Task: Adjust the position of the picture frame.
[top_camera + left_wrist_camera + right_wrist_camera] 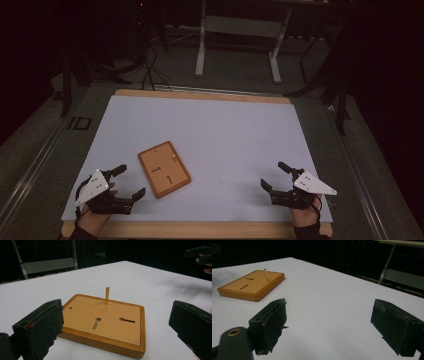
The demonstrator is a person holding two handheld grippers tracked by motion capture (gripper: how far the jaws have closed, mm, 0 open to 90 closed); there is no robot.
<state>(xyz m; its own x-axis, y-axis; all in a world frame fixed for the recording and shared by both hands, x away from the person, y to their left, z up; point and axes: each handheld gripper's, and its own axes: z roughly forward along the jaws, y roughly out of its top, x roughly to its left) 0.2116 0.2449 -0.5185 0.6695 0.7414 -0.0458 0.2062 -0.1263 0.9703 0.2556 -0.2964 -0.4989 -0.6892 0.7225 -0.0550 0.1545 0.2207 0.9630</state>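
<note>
A flat wooden board (164,169) lies on the white table (210,130), left of centre. It has two keyhole slots and a small hole, and one thin wooden peg (107,295) stands upright in it near its far edge. My left gripper (131,182) rests at the front left, open, just beside the board's near corner; the board (105,322) lies straight ahead between its jaws. My right gripper (275,176) is open at the front right, well apart from the board (252,285), with nothing between its jaws.
The table's wooden front edge (200,230) runs just behind both hands. A white-framed table leg stand (237,40) and cables (150,65) sit on the dark floor beyond the far edge. Open white surface stretches between the board and the right gripper.
</note>
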